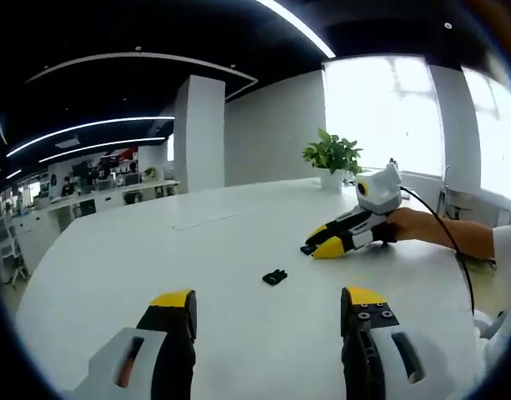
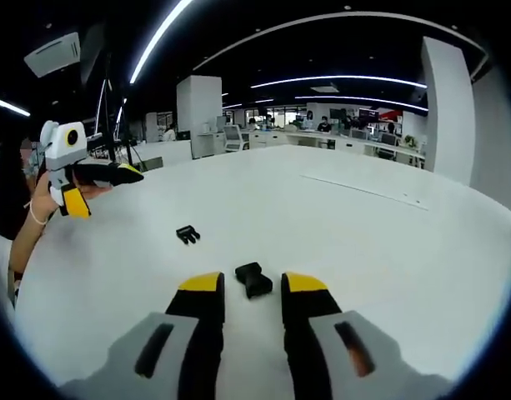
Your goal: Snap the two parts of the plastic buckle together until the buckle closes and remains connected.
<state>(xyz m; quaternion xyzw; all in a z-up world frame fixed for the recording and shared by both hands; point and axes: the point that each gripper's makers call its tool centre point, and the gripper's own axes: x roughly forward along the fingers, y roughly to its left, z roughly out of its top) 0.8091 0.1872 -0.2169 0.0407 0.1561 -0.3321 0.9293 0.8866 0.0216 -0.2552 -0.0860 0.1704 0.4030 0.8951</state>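
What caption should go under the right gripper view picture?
Right gripper open over one black buckle part on the white table, the other buckle part lying apart.

White tabletop (image 1: 238, 242); potted plant (image 1: 332, 158) at its far edge by bright window (image 1: 384, 112). White pillar (image 1: 198, 133), ceiling light strips (image 2: 363, 81), office desks (image 2: 355, 142) beyond.

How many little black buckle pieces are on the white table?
2. One buckle piece lies just ahead of the right gripper, near its open jaws. The other buckle piece lies farther out on the table, toward the left gripper.
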